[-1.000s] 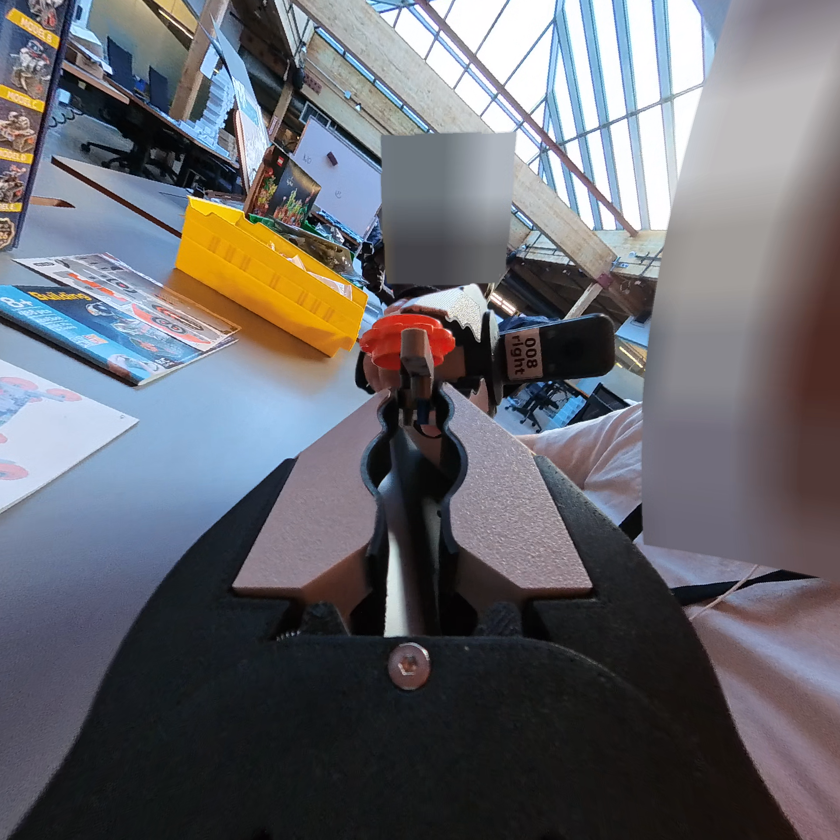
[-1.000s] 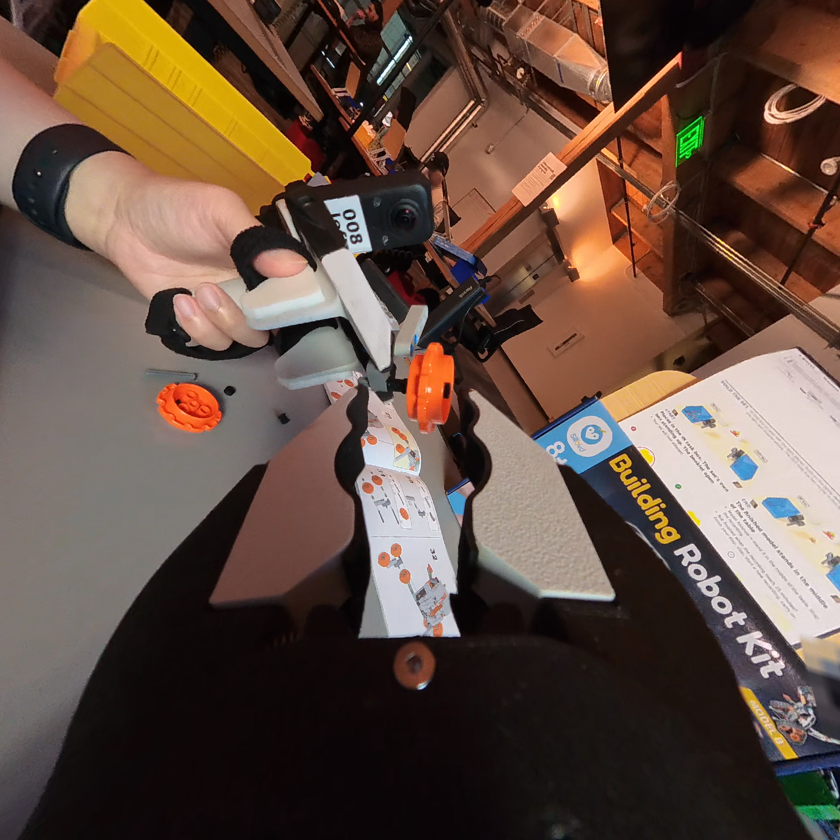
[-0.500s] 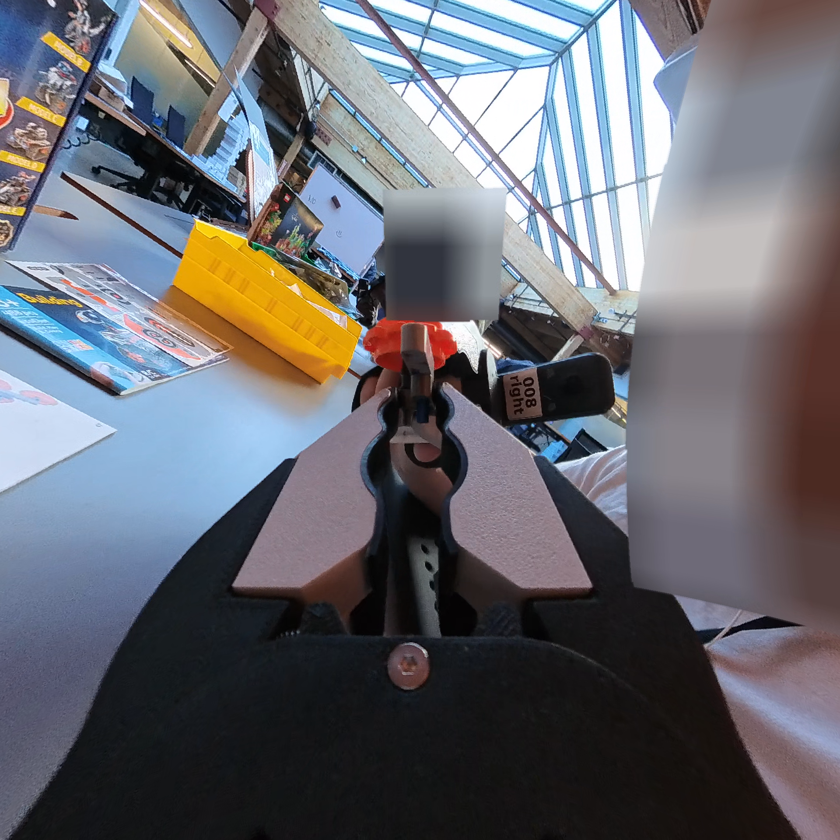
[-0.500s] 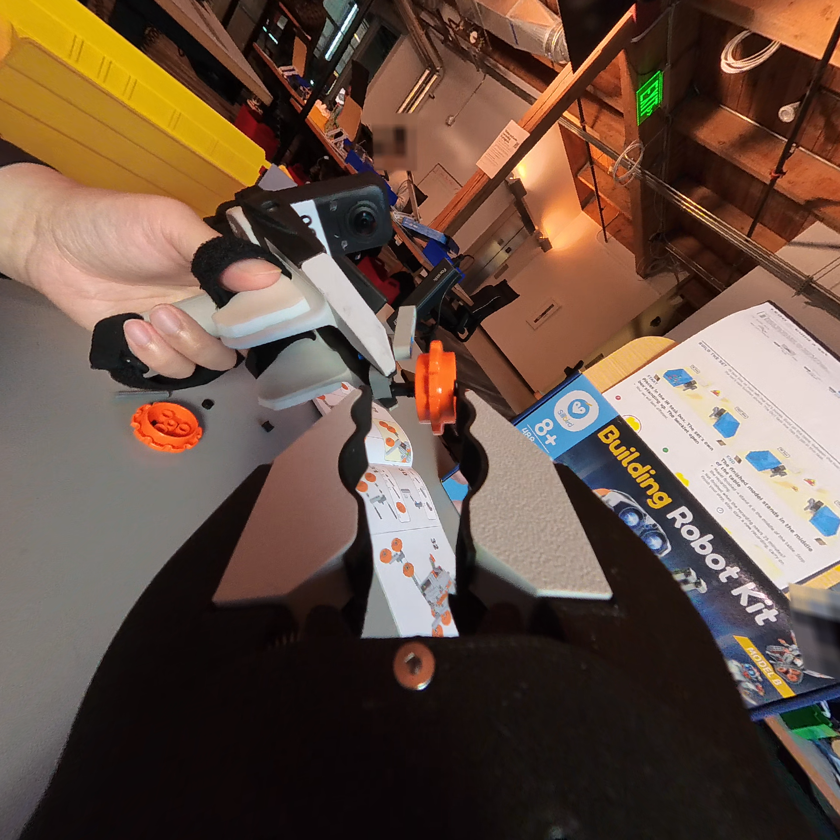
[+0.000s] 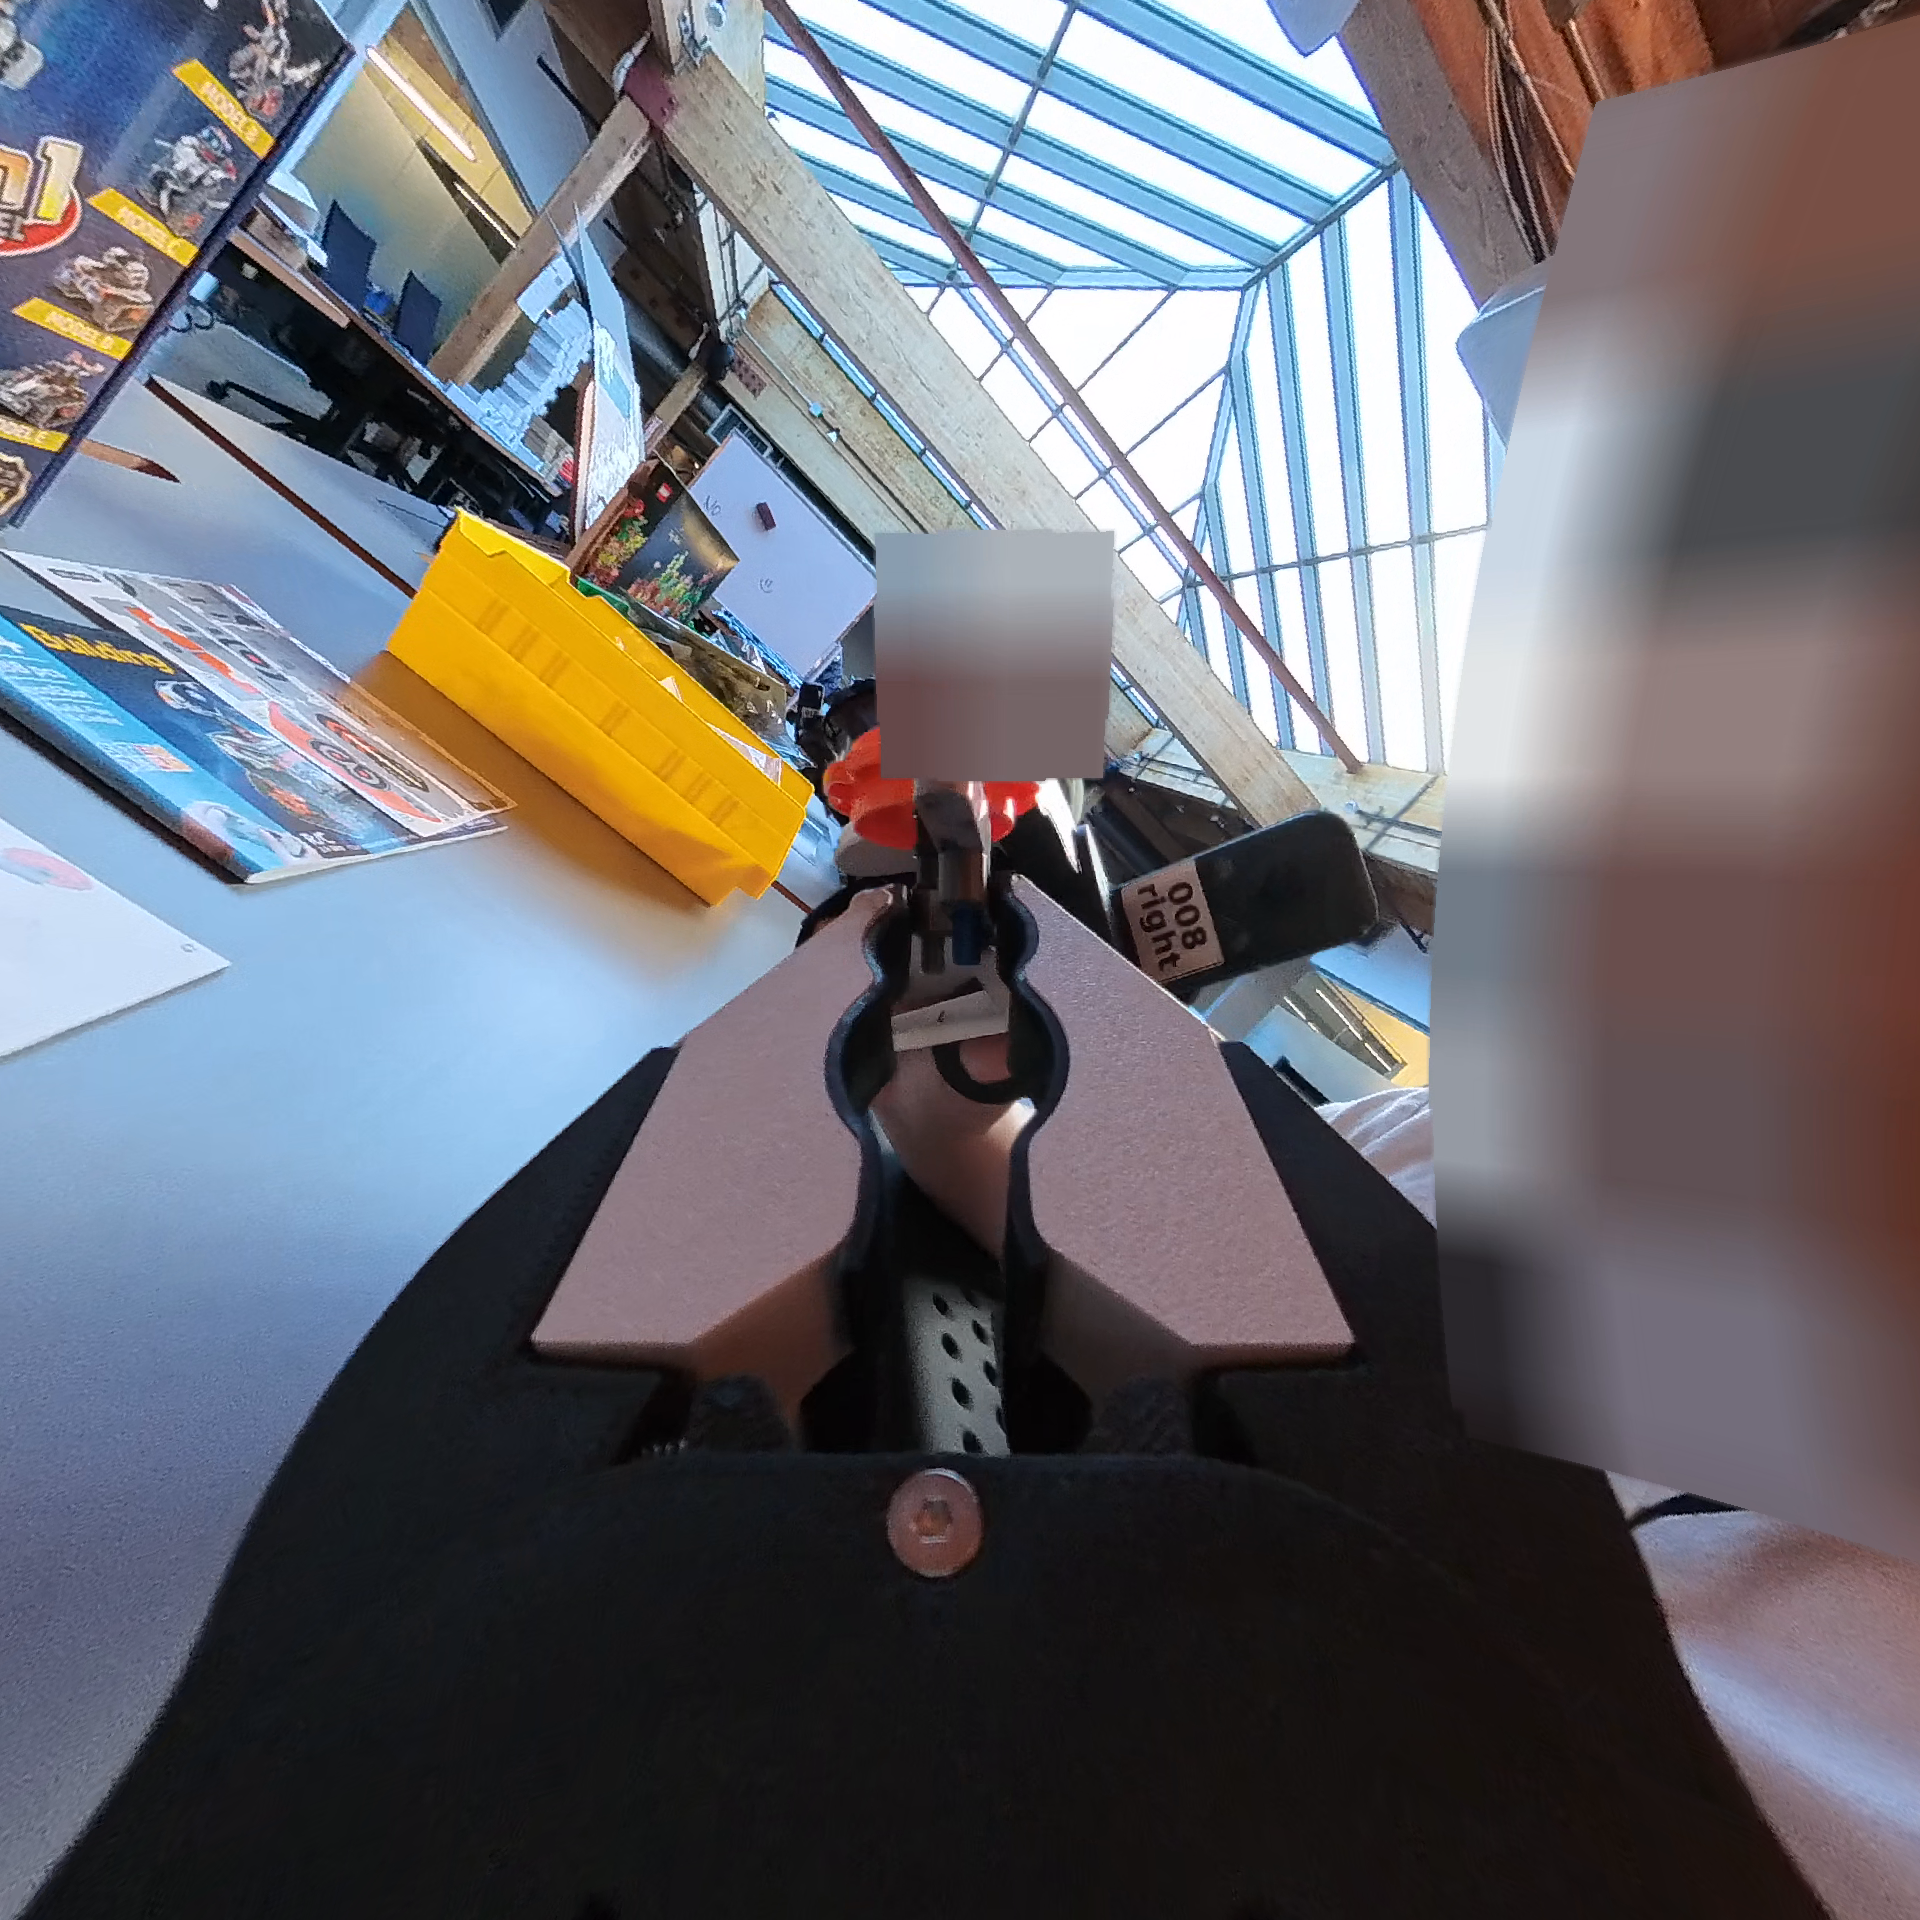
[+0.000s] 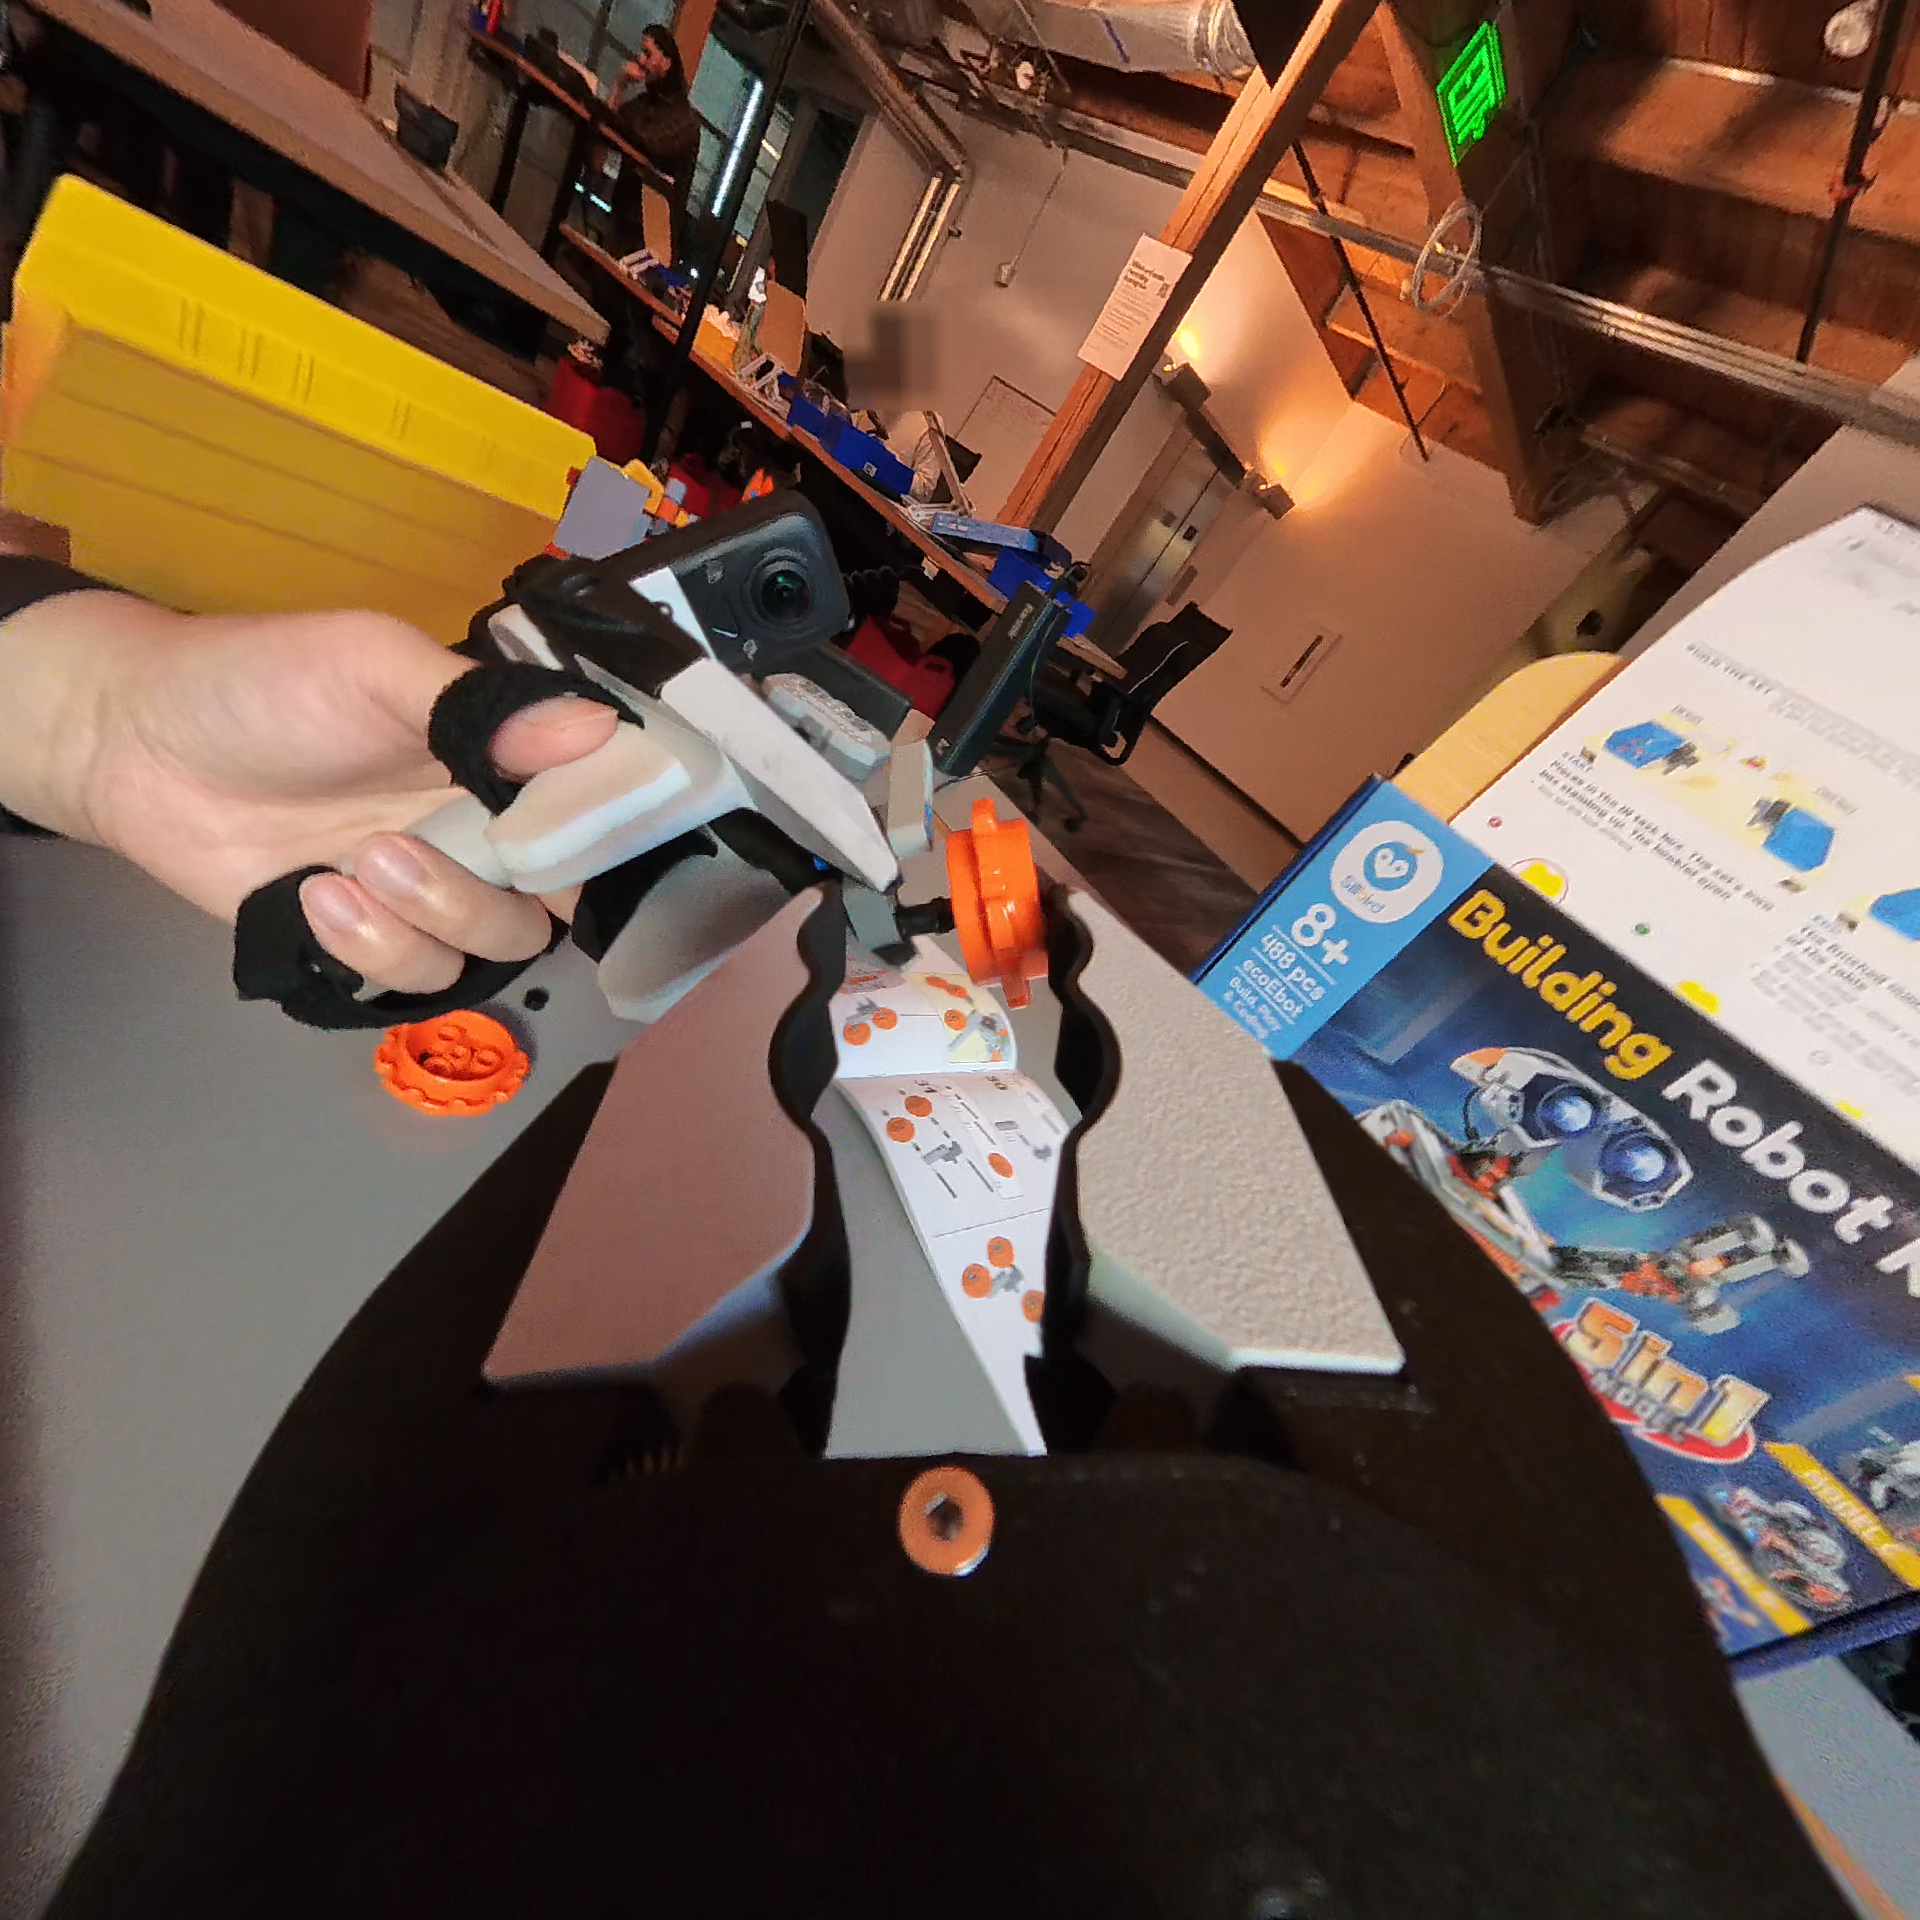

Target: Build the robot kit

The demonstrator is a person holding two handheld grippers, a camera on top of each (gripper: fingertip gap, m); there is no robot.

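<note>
My left gripper (image 5: 951, 904) is shut on a small grey part (image 5: 948, 831) with a blue pin. An orange gear (image 5: 883, 800) sits on a black axle at the part's far end. In the right wrist view a hand holds the left gripper (image 6: 883, 842) above the grey table (image 6: 208, 1195), with the orange gear (image 6: 992, 904) seen edge-on. My right gripper (image 6: 935, 914) is open. The gear lies between its fingertips, close to the right finger (image 6: 1081, 997), and nothing is clamped. The right gripper's camera (image 5: 1247, 894) shows behind the gear in the left wrist view.
A second orange gear (image 6: 452, 1060) and a small black pin (image 6: 535, 1000) lie on the table under the hand. An open instruction booklet (image 6: 956, 1143) lies below the grippers. A blue kit box (image 6: 1558, 1143) is at the right, a yellow bin (image 6: 260, 447) at the back left. Both grippers' tips are close together, under 4 cm apart.
Both grippers have drawn closer together and tilted upward. The orange gear now sits deeper between the right gripper's fingertips. The left gripper's hold is unchanged.
</note>
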